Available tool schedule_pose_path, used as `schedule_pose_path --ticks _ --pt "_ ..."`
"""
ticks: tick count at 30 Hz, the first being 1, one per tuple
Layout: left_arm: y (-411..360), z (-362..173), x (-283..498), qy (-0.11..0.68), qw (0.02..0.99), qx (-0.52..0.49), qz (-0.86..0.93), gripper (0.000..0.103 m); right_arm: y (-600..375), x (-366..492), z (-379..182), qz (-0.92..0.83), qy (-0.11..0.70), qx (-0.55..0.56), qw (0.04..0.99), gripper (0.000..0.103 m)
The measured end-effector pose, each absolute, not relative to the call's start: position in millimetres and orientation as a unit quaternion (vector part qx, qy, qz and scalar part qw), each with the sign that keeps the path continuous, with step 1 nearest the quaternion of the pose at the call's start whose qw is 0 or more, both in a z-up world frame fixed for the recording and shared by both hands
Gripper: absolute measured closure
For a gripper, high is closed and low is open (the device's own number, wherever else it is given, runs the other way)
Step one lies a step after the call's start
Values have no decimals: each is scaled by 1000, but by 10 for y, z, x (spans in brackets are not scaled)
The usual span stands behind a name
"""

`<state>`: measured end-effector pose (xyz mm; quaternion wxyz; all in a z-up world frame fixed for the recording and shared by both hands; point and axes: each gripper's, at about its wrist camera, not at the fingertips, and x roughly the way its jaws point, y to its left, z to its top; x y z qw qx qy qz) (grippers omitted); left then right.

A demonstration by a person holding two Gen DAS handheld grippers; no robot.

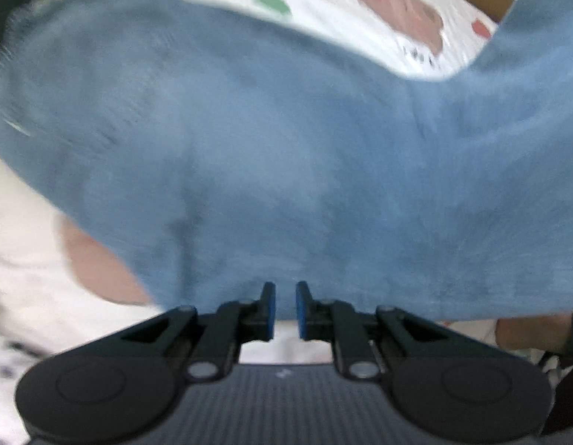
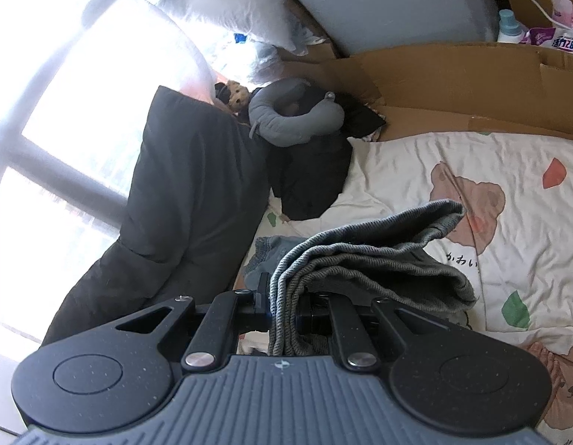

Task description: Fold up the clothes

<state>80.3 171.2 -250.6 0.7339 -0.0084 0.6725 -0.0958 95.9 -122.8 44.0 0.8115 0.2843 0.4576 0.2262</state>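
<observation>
The right gripper [image 2: 284, 306] clamps a grey knit garment [image 2: 371, 259] above the bear-print bedsheet [image 2: 509, 222] (a dark coat [image 2: 190, 193] alongside), while the left gripper [image 1: 285, 306], fingers narrowly parted and holding nothing, hangs over blue cloth [image 1: 267, 155].

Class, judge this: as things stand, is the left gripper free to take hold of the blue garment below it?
Probably yes: the left gripper has nothing between its slightly parted jaws, and the blue garment lies directly beneath it, unobstructed.

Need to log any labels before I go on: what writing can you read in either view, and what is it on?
"かわい": dark hand-style print on the white cartoon bedsheet, beside the bear drawing; it runs on behind the grey knit garment.
Purple and white packet, top right: large white characters, mirrored or turned, not readable.
Dark print on the bedsheet in the left wrist view: blurred, unreadable.
Bottle: no legible label.
</observation>
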Motion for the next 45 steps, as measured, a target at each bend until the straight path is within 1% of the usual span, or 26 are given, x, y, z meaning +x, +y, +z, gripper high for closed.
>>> schedule_pose_path --ticks 2,3,5,8,10,14,20,27,30,37,40,45 --pt "1816 -2179 845 659 748 15 -78 83 -1243 961 446 225 459 284 811 93" --pt "1913 -1984 856 649 757 10 -75 79 -1245 964 459 226 459 285 811 93" --pt "2089 -1709 873 631 773 -3 -69 68 -1220 975 487 233 455 285 811 93" --pt "2321 -1409 901 609 791 -15 -55 66 -1134 1017 494 234 453 278 814 93" --pt "2473 -1348 914 602 797 -29 -41 65 -1052 1045 488 228 456 280 814 93" --pt "2669 -1370 930 593 804 -45 -25 61 -801 1138 502 241 459 279 808 93" --pt "2897 -1472 888 597 800 -56 -23 60 -355 1319 456 259 471 278 796 93" --pt "3137 -1662 823 596 797 -97 -12 60 123 1596 329 259 488 267 790 93" --pt "3172 -1728 854 590 797 -127 -12 60 309 1704 206 264 502 262 781 93" --pt "3064 -1880 1007 564 818 -114 -21 56 752 1904 -174 273 534 232 766 93" --pt "3030 -2005 1040 563 822 -84 -16 56 950 2047 -320 272 540 211 768 93" --pt "3115 -2233 1015 550 829 -100 -13 55 1204 2299 -639 292 560 206 747 93"
